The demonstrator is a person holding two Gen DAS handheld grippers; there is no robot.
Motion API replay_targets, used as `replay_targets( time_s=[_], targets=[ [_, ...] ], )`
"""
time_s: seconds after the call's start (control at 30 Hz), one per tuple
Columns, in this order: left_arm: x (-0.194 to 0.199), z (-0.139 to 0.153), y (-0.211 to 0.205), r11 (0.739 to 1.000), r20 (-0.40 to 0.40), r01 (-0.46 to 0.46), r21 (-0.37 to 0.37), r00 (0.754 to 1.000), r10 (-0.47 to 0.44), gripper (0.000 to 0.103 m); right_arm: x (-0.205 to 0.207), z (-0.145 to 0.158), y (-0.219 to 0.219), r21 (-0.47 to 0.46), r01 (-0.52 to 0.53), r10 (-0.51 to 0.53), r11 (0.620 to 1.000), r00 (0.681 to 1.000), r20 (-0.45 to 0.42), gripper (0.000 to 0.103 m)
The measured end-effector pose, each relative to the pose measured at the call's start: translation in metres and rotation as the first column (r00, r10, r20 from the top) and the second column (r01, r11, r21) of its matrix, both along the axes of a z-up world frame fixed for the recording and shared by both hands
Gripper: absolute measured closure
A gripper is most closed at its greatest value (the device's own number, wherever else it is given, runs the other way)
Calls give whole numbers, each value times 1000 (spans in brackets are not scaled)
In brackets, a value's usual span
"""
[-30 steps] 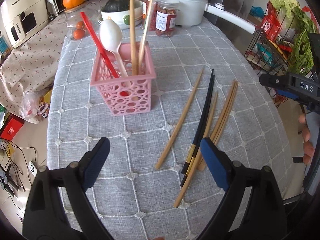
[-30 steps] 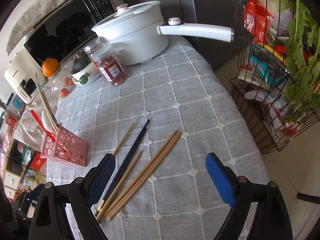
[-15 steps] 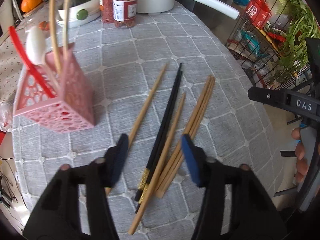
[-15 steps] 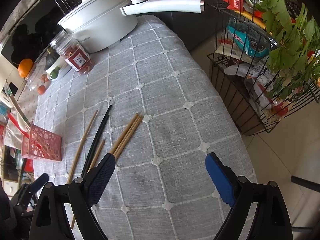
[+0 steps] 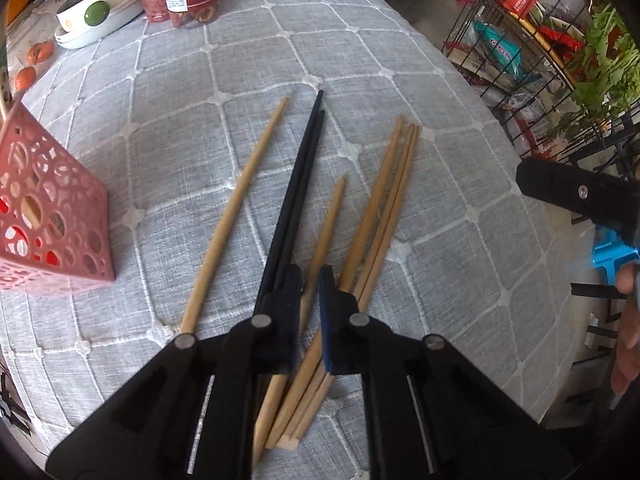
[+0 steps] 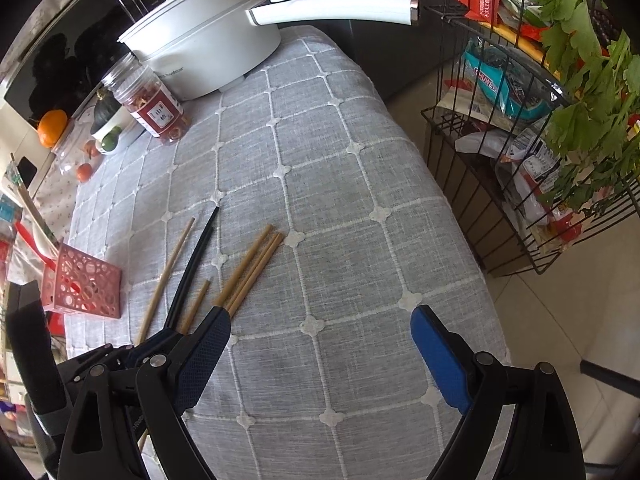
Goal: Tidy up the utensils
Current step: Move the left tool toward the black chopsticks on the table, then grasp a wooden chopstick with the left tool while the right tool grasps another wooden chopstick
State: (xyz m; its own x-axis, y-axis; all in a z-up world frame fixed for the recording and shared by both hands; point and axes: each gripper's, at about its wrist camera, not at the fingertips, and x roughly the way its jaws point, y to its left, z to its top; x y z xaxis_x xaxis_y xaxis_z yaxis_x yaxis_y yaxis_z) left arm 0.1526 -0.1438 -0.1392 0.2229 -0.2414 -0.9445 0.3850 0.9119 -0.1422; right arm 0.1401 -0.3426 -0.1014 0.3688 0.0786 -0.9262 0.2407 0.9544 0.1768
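Several chopsticks lie on the grey quilted tablecloth [image 5: 248,64]: a lone wooden one [image 5: 236,216], a black pair [image 5: 298,184], a short wooden one [image 5: 326,232] and a wooden bundle [image 5: 384,208]. My left gripper [image 5: 310,280] is down on them, its jaws nearly closed around the short wooden chopstick beside the black pair. The pink perforated utensil basket [image 5: 44,224] stands at the left. In the right wrist view, my right gripper [image 6: 320,344] is open and empty above the cloth, right of the chopsticks [image 6: 248,272] and the basket [image 6: 86,288].
A white pot with a long handle [image 6: 208,40], a snack jar [image 6: 154,106], a bowl with a squash [image 5: 96,8] and small fruits stand at the table's far end. A black wire rack [image 6: 516,168] with packets and greens stands right of the table edge.
My left gripper has moved forward and down onto the chopsticks and its jaws have closed from wide open to nearly shut. My right gripper stays open and has drifted slightly.
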Motion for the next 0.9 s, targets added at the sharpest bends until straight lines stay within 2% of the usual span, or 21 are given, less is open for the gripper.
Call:
replay_targets(
  time_s=[0.2,0.27,0.43,0.73,0.8,0.87,0.9],
  targets=[
    [-5,-2,-12,993,37,67,94,997,-70,93,0,-2,-2,2,5,-5,1000,1000,-8,10],
    [-6,-3,-15,993,52,65,102,996,-70,93,0,-3,-2,1,3,-3,1000,1000,-12,10],
    [-8,4,-2,998,68,8,56,998,-12,96,0,-7,2,2,3,-3,1000,1000,-25,10],
    [-27,52,39,999,145,-26,-40,989,31,96,9,-8,18,107,-22,20,994,1000,17,12],
    [-30,55,48,998,147,-37,-53,988,44,96,14,-10,24,155,-45,42,987,999,25,28],
    [-33,59,58,997,149,-50,-66,987,59,96,20,-14,31,218,-74,71,973,997,25,56],
    [-34,60,63,996,144,-55,-73,987,65,96,23,-16,35,244,-87,83,966,996,25,62]
  ],
)
